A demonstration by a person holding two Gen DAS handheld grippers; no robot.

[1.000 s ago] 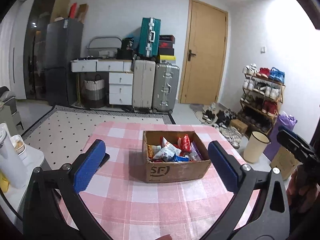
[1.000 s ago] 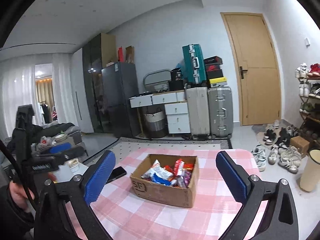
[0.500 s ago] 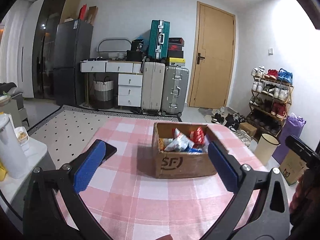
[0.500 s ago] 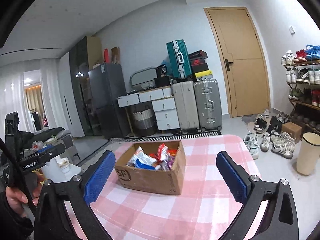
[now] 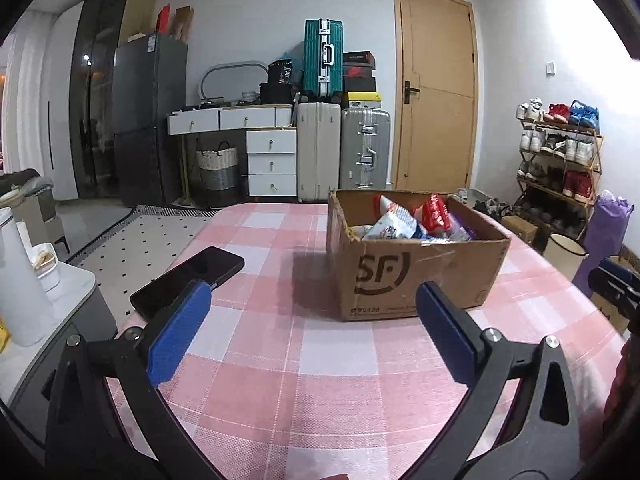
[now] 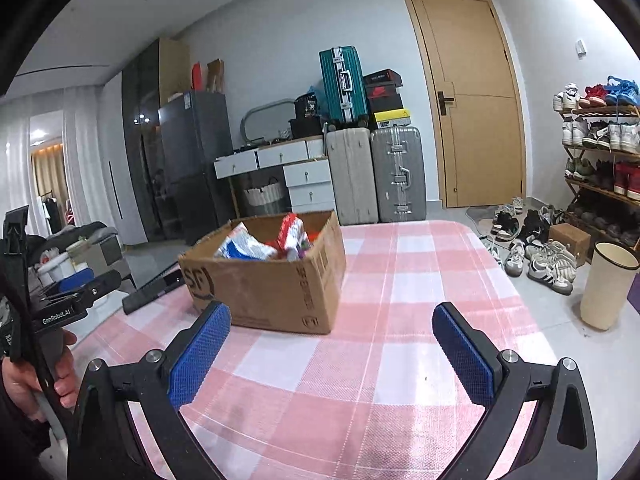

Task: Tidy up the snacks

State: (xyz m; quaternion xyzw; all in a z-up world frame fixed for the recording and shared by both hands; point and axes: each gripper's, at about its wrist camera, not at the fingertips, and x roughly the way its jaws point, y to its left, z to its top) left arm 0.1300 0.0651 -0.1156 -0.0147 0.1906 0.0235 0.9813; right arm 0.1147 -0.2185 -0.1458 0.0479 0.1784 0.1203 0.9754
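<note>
**Both grippers low and ready before the snack box**

The cardboard box sat on the bench, its top open and snack packets heaped inside, within reach from above. The left gripper hung low in front of it, jaws wide apart and empty, the width probably suited to taking a packet. The right gripper was likewise spread and empty, aimed beside the box. A phone lay near the bench's left edge.

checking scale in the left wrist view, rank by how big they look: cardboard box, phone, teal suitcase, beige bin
1. cardboard box
2. phone
3. teal suitcase, close to the phone in looks and much farther away, so unsure
4. beige bin, partly cut off
</note>
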